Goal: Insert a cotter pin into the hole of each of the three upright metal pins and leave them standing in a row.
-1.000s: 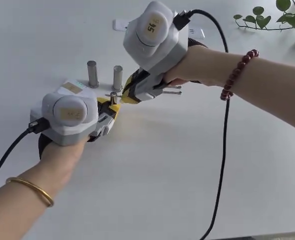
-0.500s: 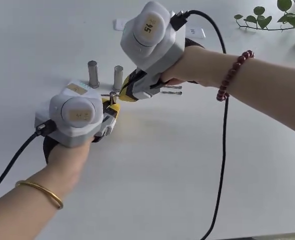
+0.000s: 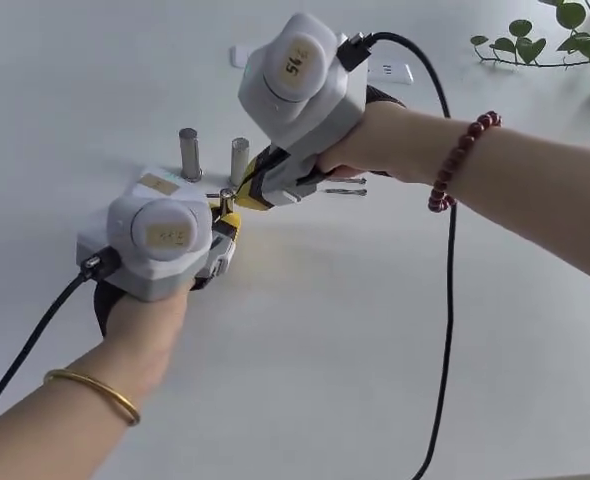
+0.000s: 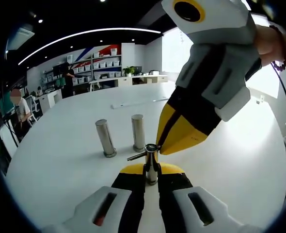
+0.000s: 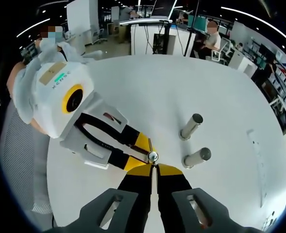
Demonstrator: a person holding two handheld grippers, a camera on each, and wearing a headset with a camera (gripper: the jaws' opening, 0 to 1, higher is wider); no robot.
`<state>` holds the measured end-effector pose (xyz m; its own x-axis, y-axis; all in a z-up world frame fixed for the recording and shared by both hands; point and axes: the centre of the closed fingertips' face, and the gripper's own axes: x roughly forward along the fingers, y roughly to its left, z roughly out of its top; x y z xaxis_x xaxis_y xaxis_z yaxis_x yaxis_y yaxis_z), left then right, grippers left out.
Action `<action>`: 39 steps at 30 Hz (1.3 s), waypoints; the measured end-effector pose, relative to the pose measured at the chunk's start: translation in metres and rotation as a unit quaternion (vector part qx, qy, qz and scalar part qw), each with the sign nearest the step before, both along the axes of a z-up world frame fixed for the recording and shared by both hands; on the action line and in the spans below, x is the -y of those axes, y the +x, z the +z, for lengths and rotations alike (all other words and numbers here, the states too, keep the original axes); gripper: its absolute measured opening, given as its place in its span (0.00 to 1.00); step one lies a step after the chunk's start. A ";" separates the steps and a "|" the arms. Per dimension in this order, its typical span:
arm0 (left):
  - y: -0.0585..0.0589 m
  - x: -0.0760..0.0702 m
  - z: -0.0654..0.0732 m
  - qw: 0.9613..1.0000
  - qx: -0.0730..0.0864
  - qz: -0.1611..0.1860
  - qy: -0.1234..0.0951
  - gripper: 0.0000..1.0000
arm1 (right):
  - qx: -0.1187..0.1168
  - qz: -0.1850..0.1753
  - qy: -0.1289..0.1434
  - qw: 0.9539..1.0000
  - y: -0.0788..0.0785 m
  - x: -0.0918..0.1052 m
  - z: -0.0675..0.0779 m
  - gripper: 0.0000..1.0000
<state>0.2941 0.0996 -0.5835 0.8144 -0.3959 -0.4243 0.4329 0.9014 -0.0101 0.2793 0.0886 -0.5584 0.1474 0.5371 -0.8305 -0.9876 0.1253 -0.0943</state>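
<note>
- Gripping one metal pin [image 4: 151, 162] [image 3: 226, 200] upright, the left gripper [image 4: 151, 172] [image 3: 225, 215] has its jaws closed tight on the pin's lower shaft; whether the pin's foot touches the white bench [image 3: 325, 350] cannot be told.
- The right gripper [image 5: 153, 170] [image 3: 243, 195] slants down from the upper right to the pin's head, its jaws pinched almost together on a thin cotter pin [image 4: 136, 156].
- The cotter pin's free end pokes out of the far side of the hole in the pin's head.
- Two more metal pins [image 3: 189, 153] [image 3: 239, 160] stand side by side on the bench just behind the grippers, not touching.
- Two spare cotter pins [image 3: 347, 186] lie flat on the bench near the right gripper.
- A leafy plant [image 3: 535, 35] sits at the bench's far right corner.
</note>
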 end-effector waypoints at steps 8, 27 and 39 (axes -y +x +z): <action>0.000 -0.001 -0.001 1.000 -0.002 0.002 0.001 0.07 | 0.001 0.001 0.001 1.000 -0.001 0.000 -0.001 0.00; -0.004 0.000 -0.004 1.000 -0.016 0.004 0.002 0.13 | -0.002 -0.003 0.007 1.000 -0.001 -0.001 -0.003 0.00; -0.007 -0.004 -0.005 1.000 -0.024 0.012 0.007 0.24 | -0.006 -0.006 0.011 1.000 -0.001 -0.006 -0.003 0.02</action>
